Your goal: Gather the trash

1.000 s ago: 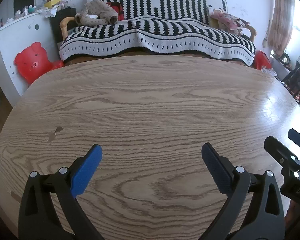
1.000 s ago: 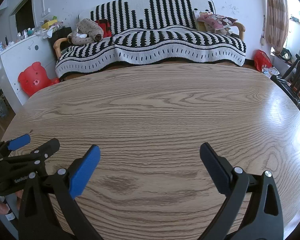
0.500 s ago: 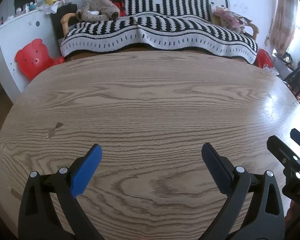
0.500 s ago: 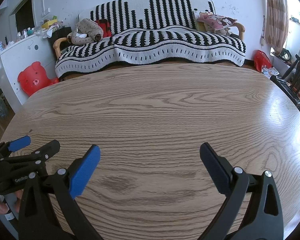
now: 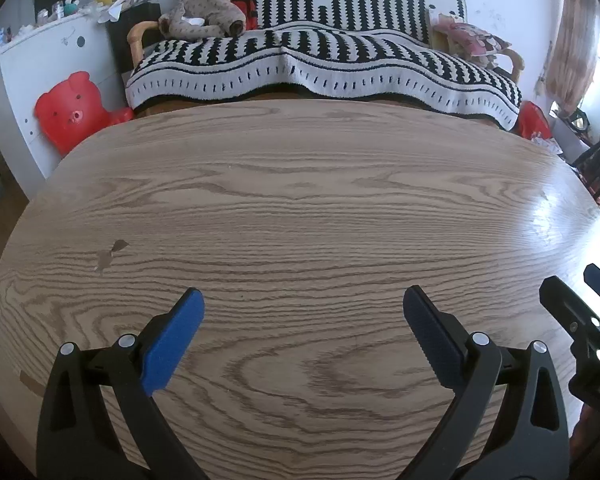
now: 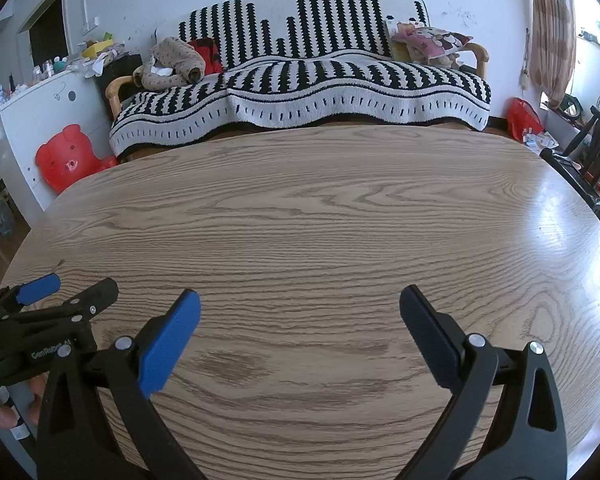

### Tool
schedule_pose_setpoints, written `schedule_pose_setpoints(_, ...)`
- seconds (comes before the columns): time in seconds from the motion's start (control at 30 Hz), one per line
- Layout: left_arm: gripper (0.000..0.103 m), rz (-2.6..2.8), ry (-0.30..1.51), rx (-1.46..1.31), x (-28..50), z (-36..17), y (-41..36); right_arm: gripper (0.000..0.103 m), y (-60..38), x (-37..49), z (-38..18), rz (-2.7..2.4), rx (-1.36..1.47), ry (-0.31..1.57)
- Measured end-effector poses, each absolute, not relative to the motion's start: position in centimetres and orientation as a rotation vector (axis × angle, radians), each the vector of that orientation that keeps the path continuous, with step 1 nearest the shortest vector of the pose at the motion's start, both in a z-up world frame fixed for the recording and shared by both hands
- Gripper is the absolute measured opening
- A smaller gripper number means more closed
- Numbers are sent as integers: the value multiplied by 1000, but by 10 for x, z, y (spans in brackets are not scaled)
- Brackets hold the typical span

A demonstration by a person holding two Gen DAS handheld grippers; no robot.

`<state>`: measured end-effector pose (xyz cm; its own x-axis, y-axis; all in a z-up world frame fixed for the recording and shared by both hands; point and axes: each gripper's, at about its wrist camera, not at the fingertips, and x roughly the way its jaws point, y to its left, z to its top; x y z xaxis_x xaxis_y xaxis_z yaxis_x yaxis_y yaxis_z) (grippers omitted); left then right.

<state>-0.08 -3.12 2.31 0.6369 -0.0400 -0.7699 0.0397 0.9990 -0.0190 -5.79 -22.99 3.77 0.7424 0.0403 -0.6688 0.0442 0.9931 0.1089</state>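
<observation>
I am holding my left gripper (image 5: pixel 302 308) over a broad oval bench (image 5: pixel 300 208) with a smooth, wavy oak-grain surface. Its two black plastic arms, tipped with flat blue ribbed pads (image 5: pixel 172 342), are spreading wide apart and are gripping nothing. My right gripper (image 6: pixel 300 308) is hovering beside it, just to the right, its matching blue pads (image 6: pixel 168 344) also gaping wide with nothing between them.

A small dark chipped patch (image 5: pixel 110 254) is marking the wood toward the near left. I am seeing no trash on the bench in either view.

Beyond the far edge, a sofa (image 6: pixel 300 80) is sitting under a fuzzy black-and-white striped blanket. A limp tan spotted soft toy (image 6: pixel 172 64) is lying on its left end and a pink cushion (image 6: pixel 432 42) on its right. On the floor at far left, a glossy red bear-shaped plastic stool (image 6: pixel 66 158) is leaning against a white cabinet (image 6: pixel 40 116). A crumpled red bag (image 6: pixel 522 118) is sitting at far right.
</observation>
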Motion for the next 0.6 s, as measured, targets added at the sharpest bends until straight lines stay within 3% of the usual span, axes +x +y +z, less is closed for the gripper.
schedule_pose_setpoints(0.6, 97, -39, 865, -52, -2, 21, -30, 96, -229, -58, 34, -8, 115, 739)
